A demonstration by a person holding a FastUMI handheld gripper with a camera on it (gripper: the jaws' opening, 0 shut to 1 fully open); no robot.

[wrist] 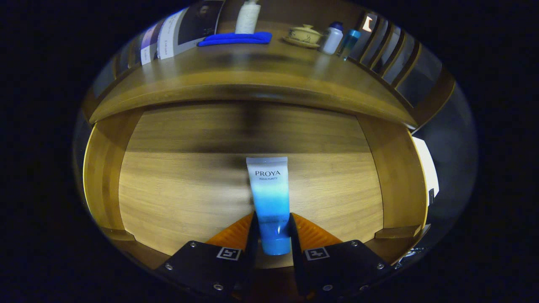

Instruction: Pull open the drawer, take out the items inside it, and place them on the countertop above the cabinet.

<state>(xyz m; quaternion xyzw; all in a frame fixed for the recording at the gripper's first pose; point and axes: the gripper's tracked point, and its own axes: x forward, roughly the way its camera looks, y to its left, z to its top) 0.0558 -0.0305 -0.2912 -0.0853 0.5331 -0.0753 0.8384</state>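
Blue-and-white plastic makes up the squeeze tube (269,198), the one item seen in the open wooden drawer (177,198): its flat crimped end is white with dark lettering, the body fades through pale blue to deep blue, and it ends in a bright blue cap that points back toward the gripper (273,235). The tube stands lengthwise between the two fingers, its cap end caught in the gap, and both fingers press against its lower sides, pinching it. Its white end reaches out ahead of the fingers over the pale wood-grain drawer floor. Whether the tube rests on that floor or is lifted just clear of it cannot be told.

Around the tube the drawer shows two raised side walls, one on each side, and a darker back region under the overhanging brown wooden countertop (252,80).

Beyond the tube, up on that countertop, lie several things. One folded dark blue cloth (236,38) sits almost straight beyond the tube, with one white bottle (247,17) standing behind it. To the left of the cloth lean a few upright printed booklets (185,31). To the right of the cloth sits one cream lidded bowl on a saucer (304,35), then two small bottles side by side: one white with a dark cap (332,38) and one teal (348,43).
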